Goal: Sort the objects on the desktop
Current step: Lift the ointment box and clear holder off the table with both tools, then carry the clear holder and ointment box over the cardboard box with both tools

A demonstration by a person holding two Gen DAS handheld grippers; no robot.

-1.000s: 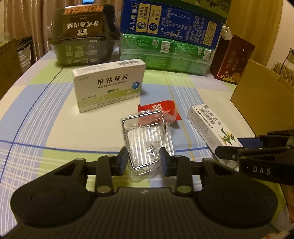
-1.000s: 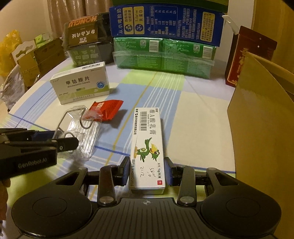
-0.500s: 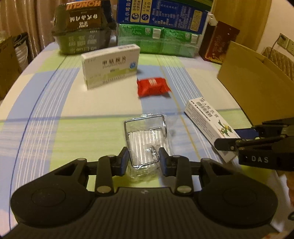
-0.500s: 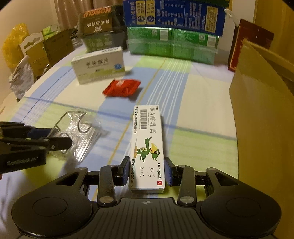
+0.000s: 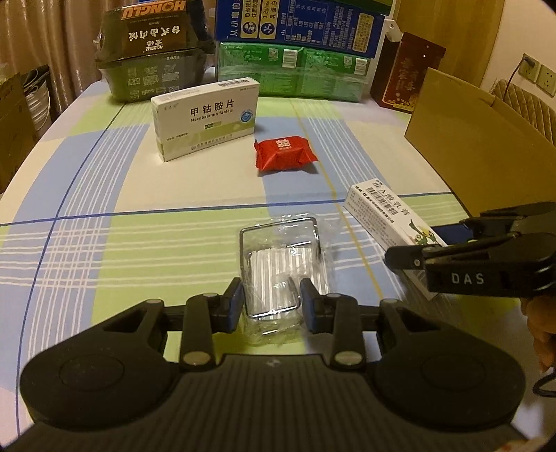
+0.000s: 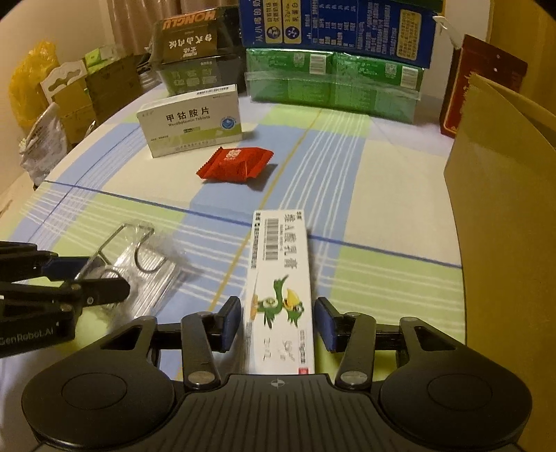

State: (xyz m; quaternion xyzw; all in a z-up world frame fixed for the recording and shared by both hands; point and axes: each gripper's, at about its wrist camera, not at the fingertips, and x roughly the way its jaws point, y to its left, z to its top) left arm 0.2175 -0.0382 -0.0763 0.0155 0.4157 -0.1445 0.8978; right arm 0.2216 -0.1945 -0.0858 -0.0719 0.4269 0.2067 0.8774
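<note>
Since a second ago both my grippers have drawn back toward me across the table, dragging their loads along, so the red snack packet [image 5: 285,153] now lies well beyond them. My left gripper [image 5: 271,301] is clamped on the one clear plastic packet with a wire frame [image 5: 280,257]. My right gripper [image 6: 278,321] has just been opening: its blue pads stand apart on either side of the single long ointment box [image 6: 280,281], which lies between them on the cloth, a gap visible at each side. Counting the rest: one white tablet box [image 5: 206,116] standing beyond the packets, one red snack packet, and at the far edge one dark noodle bowl [image 5: 153,52], one blue carton [image 5: 299,26] stacked on one green wrapped pack [image 5: 292,71], and one dark red box [image 5: 408,73]. One brown cardboard box [image 6: 510,208] stands at my right. The table wears a checked cloth [image 5: 121,194] of blue, green and cream; curtains hang behind.
</note>
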